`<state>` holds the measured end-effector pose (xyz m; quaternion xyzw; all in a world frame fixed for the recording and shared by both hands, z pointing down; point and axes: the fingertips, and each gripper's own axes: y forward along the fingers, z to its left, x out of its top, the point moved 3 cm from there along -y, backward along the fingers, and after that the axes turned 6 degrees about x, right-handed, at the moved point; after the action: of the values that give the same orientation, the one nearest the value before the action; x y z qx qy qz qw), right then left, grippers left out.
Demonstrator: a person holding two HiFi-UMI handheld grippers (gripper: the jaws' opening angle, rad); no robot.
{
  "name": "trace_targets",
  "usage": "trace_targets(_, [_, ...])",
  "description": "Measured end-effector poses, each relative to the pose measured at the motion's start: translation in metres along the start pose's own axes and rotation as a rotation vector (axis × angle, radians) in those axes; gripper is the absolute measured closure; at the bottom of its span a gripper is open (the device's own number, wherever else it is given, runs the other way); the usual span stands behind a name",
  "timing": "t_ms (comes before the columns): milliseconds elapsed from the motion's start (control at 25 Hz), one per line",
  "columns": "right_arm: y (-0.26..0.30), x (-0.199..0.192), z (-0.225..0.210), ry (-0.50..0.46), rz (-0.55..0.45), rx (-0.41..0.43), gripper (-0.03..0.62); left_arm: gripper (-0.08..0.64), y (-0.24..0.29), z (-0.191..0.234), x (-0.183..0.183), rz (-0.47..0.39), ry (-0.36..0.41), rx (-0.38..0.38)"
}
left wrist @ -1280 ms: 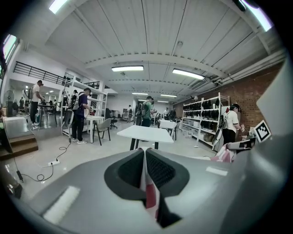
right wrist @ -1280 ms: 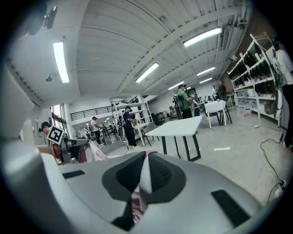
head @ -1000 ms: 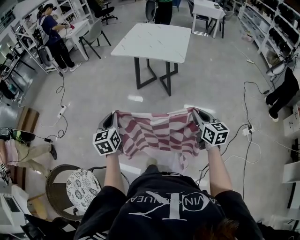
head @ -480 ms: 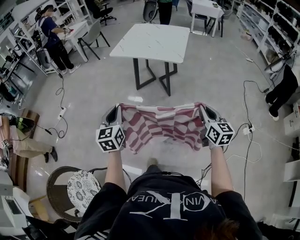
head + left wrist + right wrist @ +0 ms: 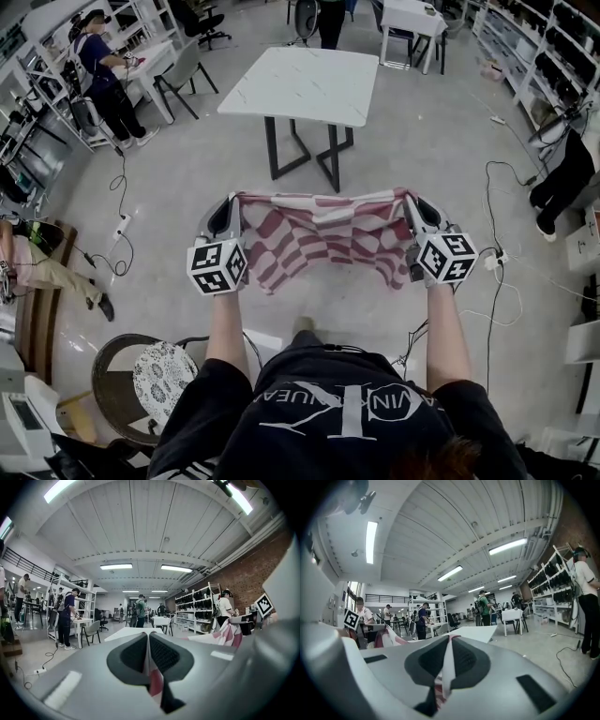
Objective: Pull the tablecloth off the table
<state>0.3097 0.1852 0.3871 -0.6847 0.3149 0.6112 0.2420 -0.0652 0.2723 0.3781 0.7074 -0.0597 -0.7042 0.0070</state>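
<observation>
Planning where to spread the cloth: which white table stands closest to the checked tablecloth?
The marble-topped table on black crossed legs, straight ahead of the tablecloth; the top-right table and top-left table stand farther back.

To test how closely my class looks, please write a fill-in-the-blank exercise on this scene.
1. The tablecloth is checked white and ____.
2. The left gripper and right gripper are each ____ on it.
3. It hangs stretched ____ the two grippers, off the white table.
Missing words: red; shut; between.
</observation>
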Motion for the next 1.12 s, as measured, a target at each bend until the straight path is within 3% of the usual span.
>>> trace_targets(440, [0.007, 0.019, 0.006, -0.08, -0.042, -0.005, 0.578, 0.538, 0.005, 0.007, 0.014, -0.075, 0.02, 0.003])
trace_targets(1120, [0.014, 0.043, 0.011, -0.121, -0.071, -0.004, 0.578, 0.538, 0.002, 0.013, 0.04, -0.126, 0.021, 0.034])
